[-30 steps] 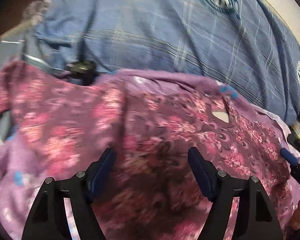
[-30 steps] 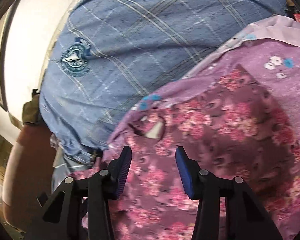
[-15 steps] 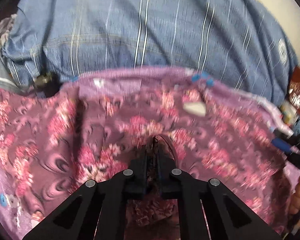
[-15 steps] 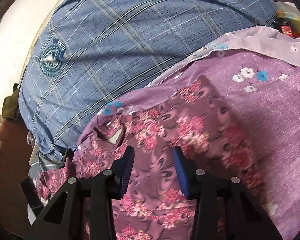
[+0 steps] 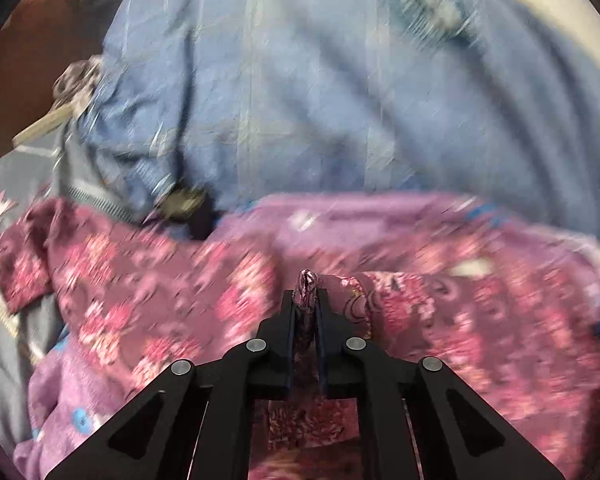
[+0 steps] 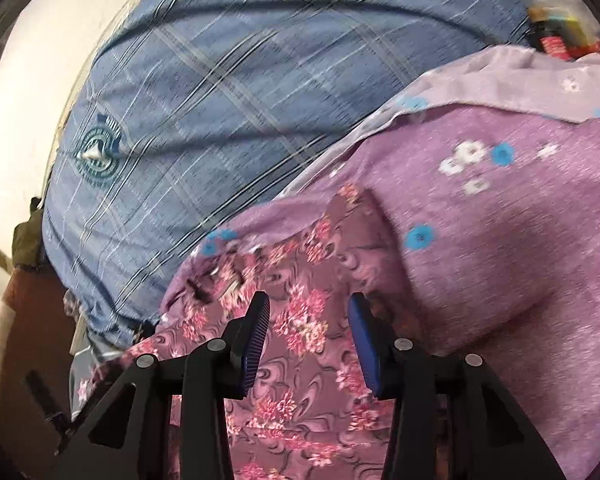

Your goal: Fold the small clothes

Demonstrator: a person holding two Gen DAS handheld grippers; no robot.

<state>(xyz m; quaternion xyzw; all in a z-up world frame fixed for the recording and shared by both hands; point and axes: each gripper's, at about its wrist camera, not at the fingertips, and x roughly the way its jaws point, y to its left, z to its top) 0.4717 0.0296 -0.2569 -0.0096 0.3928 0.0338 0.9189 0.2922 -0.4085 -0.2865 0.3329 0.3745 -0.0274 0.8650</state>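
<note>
Left gripper (image 5: 308, 300) is clenched on a fold of the floral garment (image 5: 148, 304); right gripper (image 6: 308, 332) hovers released above it, near the blue checked pillow (image 6: 228, 92).

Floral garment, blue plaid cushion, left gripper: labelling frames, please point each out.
Floral garment (image 6: 300, 320), right wrist view, on pink flowers between the fingers.
Blue plaid cushion (image 6: 228, 92), right wrist view, mid-fabric.
Left gripper (image 5: 307, 300), left wrist view, between fingertips.

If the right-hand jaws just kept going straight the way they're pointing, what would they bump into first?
Most likely the maroon floral garment: the right gripper stands open, and that cloth fills the gap between its jaws. The lilac cloth and blue plaid bedding lie farther on, though depth is hard to judge.
</note>
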